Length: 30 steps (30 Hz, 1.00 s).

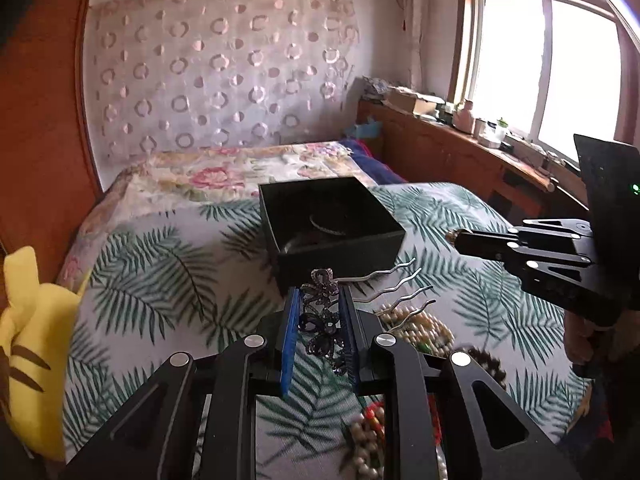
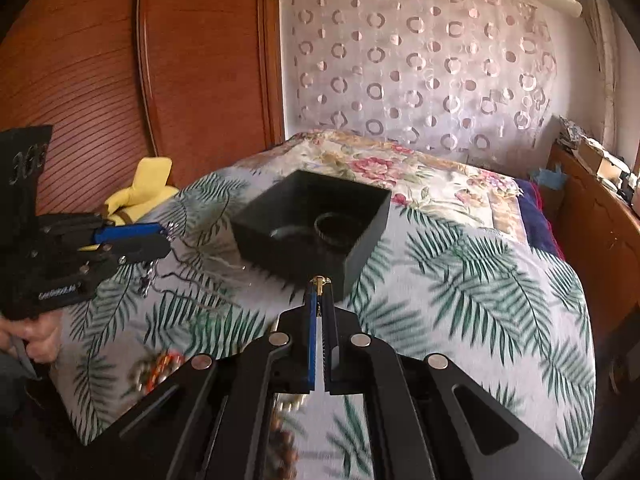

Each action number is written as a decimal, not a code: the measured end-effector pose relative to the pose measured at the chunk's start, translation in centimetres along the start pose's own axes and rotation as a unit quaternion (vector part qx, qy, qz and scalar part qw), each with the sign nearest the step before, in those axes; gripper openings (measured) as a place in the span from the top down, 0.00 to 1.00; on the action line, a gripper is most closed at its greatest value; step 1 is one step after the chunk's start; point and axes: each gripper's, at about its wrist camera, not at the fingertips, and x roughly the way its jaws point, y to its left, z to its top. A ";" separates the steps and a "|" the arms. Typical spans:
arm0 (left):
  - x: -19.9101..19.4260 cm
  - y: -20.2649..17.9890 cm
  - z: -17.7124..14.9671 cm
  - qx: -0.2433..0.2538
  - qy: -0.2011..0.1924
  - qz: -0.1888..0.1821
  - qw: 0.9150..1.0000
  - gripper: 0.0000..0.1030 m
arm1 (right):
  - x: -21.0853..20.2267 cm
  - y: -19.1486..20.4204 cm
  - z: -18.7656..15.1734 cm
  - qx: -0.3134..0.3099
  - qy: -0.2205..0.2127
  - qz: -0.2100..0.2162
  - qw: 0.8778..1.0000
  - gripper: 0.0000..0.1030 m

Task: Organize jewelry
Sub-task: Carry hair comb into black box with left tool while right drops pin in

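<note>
Bed (image 1: 168, 248) holds the open black box (image 1: 332, 224). Left gripper (image 1: 320, 320) is clamped on a dark jeweled hair comb (image 1: 324, 320); right gripper (image 2: 320, 292), fully closed, pinches a tiny gold piece (image 2: 319, 280). I'd get over the box, then drop gently.

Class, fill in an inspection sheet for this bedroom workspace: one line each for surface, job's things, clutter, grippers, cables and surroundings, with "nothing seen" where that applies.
Surface: bed with a palm-leaf bedspread, soft and uneven.
Job's things: open black box on the bed with a dark bangle inside; a pile of bead necklaces lies loose on the bedspread, nearer the cameras than the box.
Clutter: yellow plush toy at the bed's edge.
Grippers: left gripper shut on a dark jewelled hair comb with wavy metal prongs; right gripper shut on a small gold-coloured piece, too small to identify.
Cables: nothing seen.
Surroundings: wooden wardrobe, patterned curtain, window above a crowded wooden ledge.
</note>
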 end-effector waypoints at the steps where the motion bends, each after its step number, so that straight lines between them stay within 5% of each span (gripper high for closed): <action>1: 0.1 0.2 0.2 0.000 -0.001 0.002 1.000 0.82 | 0.4 -0.1 0.4 0.000 0.000 0.000 1.000 0.97; 24: 3.2 2.3 4.4 -0.011 -0.010 0.030 0.999 0.82 | 7.3 -1.1 3.7 0.011 0.030 0.022 0.999 0.96; 27: 3.9 2.2 5.0 -0.010 -0.008 0.033 0.999 0.82 | 7.2 -1.3 3.6 0.012 0.028 0.021 0.999 0.82; 30: 4.7 2.2 5.6 -0.008 -0.007 0.035 0.999 0.82 | 7.1 -1.4 3.5 0.010 0.030 0.019 0.999 0.81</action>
